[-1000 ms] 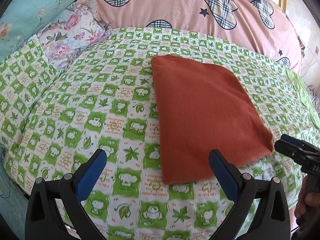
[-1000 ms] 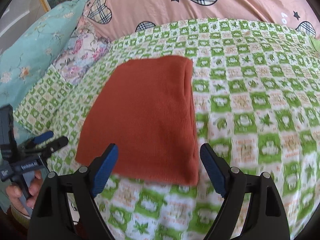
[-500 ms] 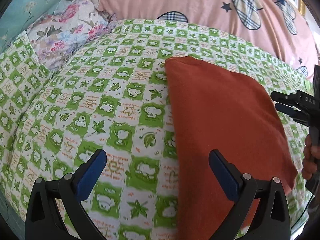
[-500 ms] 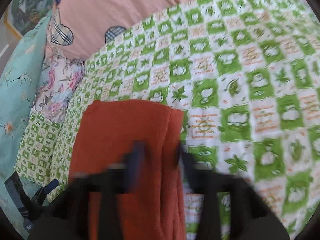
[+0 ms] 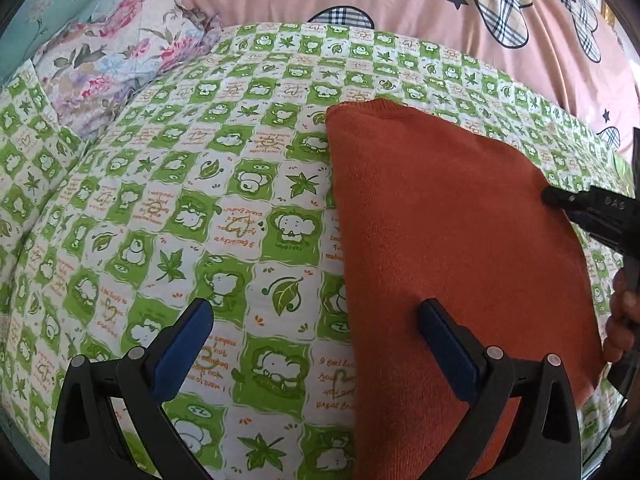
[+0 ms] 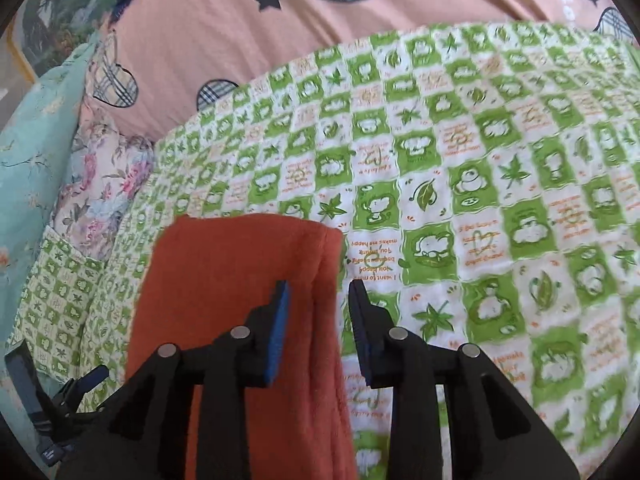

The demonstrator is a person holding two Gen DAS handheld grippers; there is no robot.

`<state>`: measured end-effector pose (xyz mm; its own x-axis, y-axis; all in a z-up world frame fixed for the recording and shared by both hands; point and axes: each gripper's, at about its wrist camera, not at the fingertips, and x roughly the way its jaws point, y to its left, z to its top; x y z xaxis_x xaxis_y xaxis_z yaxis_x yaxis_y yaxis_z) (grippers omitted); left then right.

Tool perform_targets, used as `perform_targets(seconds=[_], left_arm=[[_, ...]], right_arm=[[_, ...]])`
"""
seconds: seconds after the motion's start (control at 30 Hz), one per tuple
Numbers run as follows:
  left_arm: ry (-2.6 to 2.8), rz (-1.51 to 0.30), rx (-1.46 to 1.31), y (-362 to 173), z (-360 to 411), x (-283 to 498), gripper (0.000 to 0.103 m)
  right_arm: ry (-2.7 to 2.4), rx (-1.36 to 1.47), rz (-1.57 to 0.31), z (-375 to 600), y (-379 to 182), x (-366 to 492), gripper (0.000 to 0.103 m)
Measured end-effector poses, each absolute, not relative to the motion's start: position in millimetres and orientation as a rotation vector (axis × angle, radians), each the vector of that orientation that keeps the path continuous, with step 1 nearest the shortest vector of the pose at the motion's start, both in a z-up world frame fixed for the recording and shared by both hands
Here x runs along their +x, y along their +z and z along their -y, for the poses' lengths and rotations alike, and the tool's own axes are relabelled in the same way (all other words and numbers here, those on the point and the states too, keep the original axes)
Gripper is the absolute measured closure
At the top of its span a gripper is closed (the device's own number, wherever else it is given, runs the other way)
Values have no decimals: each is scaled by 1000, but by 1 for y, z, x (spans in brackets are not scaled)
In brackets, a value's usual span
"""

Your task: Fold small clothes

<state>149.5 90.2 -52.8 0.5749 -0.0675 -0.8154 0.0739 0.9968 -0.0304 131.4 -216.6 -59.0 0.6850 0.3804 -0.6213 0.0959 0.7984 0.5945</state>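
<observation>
A folded rust-orange garment lies flat on the green-and-white patterned bedsheet. My left gripper is open and straddles the garment's near left edge, with one finger over the sheet and one over the cloth. My right gripper is partly closed, its jaws set on either side of the garment's folded right edge, not clamped. The right gripper also shows at the right of the left wrist view.
A pink quilt with plaid hearts lies along the back. A floral pillow and a teal pillow sit at the left. The left gripper shows low left in the right wrist view.
Both grippers have moved in closer and lower over the garment. My right gripper has narrowed from wide open to partly closed around the garment's right edge.
</observation>
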Motion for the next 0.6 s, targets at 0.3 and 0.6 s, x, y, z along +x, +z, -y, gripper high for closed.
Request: perform_targets(seconds=[0.3,0.6], left_arm=[[-75,-934,13,-37,-93,108,1],[-77,-914,96,-25,-88,58,1]], right_arm=[[260,616,-790,194,-33,54,35],[281,457,-816,168,-29,0,16]])
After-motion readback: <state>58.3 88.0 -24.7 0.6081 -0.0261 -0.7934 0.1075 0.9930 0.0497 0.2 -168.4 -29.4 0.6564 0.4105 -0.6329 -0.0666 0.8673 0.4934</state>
